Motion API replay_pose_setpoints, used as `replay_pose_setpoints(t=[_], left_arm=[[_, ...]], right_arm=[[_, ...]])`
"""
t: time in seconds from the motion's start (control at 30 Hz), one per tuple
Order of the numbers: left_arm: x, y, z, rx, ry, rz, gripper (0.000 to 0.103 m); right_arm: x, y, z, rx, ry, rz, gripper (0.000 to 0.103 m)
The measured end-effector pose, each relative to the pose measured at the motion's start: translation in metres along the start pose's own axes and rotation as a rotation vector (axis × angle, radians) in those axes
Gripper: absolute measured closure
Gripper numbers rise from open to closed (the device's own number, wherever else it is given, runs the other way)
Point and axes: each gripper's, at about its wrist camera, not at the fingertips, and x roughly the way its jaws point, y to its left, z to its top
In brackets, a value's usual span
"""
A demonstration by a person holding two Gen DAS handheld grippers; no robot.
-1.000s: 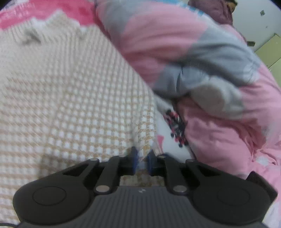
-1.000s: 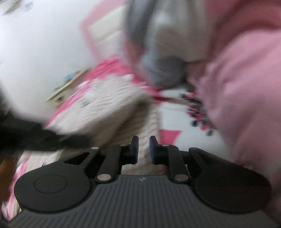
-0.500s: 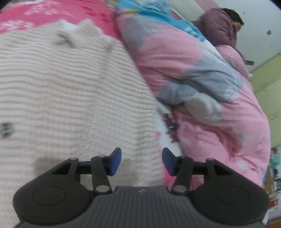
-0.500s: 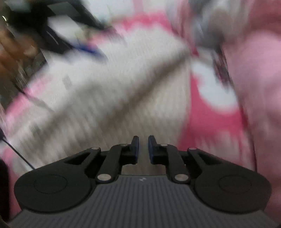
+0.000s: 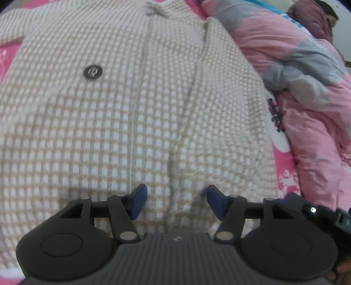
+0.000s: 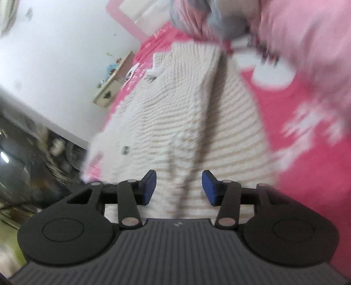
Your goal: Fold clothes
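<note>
Released since a second ago: left gripper, then clamped on the sweater's edge, now spread wide with blue pads apart and nothing between them. Right gripper, closed a moment back, now parted too and holding nothing, though its view is blurred.

At 9 o'clock in the right wrist view, a white wall; just above centre-left, a pale bedside cabinet. Underneath everything, a bright pink bedsheet with white print. At 2 o'clock in the left wrist view, a bunched pink-and-grey quilt running alongside the garment; at 1 o'clock, a dark purple bundle.

Spread flat on the sheet, filling most of the left view: cream-and-beige waffle-knit sweater, front up, a dark round button at 10 o'clock, a vertical placket down the middle, the right sleeve folded in along the body.
</note>
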Motion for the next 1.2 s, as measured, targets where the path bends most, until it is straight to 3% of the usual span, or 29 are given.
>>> replay_pose_setpoints(t=[0.1, 0.23, 0.4, 0.63, 0.8, 0.87, 0.93, 1.2], left_arm=[[0.001, -0.001, -0.003, 0.007, -0.015, 0.010, 0.043], [0.000, -0.004, -0.002, 0.024, -0.006, 0.005, 0.047], [0.010, -0.008, -0.004, 0.039, 0.006, 0.014, 0.050], [0.020, -0.016, -0.004, 0.036, -0.015, 0.039, 0.053], [0.020, -0.020, -0.004, 0.043, -0.022, 0.054, 0.058], [0.018, -0.021, -0.004, 0.041, -0.027, 0.055, 0.064], [0.012, -0.023, -0.007, 0.049, -0.035, 0.046, 0.082], [0.000, -0.050, -0.009, 0.108, -0.021, -0.003, 0.089]], right_arm=[[0.025, -0.005, -0.007, 0.113, 0.064, 0.007, 0.057], [0.045, 0.001, -0.027, 0.133, 0.159, -0.014, 0.057], [0.044, 0.005, -0.038, 0.180, 0.137, -0.013, 0.056], [0.056, -0.006, -0.034, 0.256, 0.149, 0.060, 0.057], [0.057, -0.003, -0.032, 0.228, 0.148, 0.049, 0.087], [0.057, -0.001, -0.031, 0.211, 0.146, 0.045, 0.089], [0.057, 0.000, -0.030, 0.194, 0.138, 0.042, 0.091], [0.034, 0.014, -0.022, 0.080, 0.093, 0.042, 0.092]])
